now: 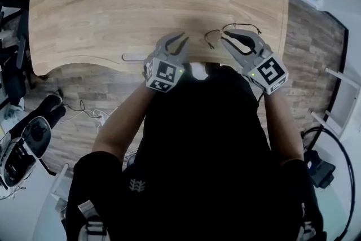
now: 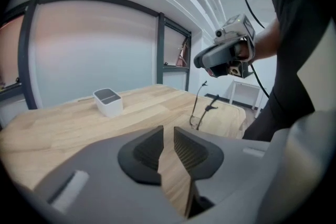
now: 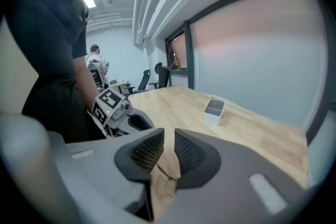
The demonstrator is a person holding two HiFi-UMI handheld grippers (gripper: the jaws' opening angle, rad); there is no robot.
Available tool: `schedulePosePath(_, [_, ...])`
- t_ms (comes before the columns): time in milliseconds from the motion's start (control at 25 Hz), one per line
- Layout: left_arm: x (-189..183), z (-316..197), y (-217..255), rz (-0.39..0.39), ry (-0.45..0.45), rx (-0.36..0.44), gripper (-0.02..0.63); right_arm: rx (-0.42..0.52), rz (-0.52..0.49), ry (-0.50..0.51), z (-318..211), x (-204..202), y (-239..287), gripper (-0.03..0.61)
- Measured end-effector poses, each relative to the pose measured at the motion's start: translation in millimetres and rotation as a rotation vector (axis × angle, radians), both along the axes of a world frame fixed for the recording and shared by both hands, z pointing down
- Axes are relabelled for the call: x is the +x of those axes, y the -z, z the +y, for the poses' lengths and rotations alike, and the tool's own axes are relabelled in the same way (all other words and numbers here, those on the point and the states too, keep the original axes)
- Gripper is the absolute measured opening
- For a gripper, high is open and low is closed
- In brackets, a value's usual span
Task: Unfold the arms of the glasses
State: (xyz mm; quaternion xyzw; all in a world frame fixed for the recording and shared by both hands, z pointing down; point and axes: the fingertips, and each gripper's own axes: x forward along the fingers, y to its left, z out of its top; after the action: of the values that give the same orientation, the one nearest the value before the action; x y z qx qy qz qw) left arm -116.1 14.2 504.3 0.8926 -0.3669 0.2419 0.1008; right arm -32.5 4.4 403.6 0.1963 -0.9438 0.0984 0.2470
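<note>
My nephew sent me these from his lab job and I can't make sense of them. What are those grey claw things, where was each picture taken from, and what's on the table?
There is no robot here. A person holds a two-jaw gripper in each hand. The top-down picture comes from a camera on the person's head. It shows the left gripper and the right gripper over a wooden table. The other two pictures come from cameras riding on each gripper, looking along its jaws. On the table are thin wire-framed glasses and, farther off, a small white box. Both grippers' jaws stand slightly apart and grip nothing. A bit of the glasses' wire shows through the right one's gap.
</note>
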Motion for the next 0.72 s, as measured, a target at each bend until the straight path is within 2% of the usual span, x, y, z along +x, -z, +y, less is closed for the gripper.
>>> schedulePosePath(120, [-6, -19, 34, 0.065, 0.108, 0.029, 0.064, 0.063, -0.077, -0.102, -22, 24, 23, 0.051])
schedulePosePath(320, [2, -46, 104, 0.174, 0.259, 0.098, 0.012, 0.129, -0.157, -0.196, -38, 67, 48, 0.051])
schedulePosePath(480, [18, -57, 132, 0.141, 0.264, 0.165, 0.006, 0.136, -0.220, -0.344, -53, 112, 57, 0.041])
schedulePosePath(720, [35, -55, 156, 0.126, 0.300, 0.244, 0.006, 0.071, -0.307, -0.500, -68, 171, 48, 0.029])
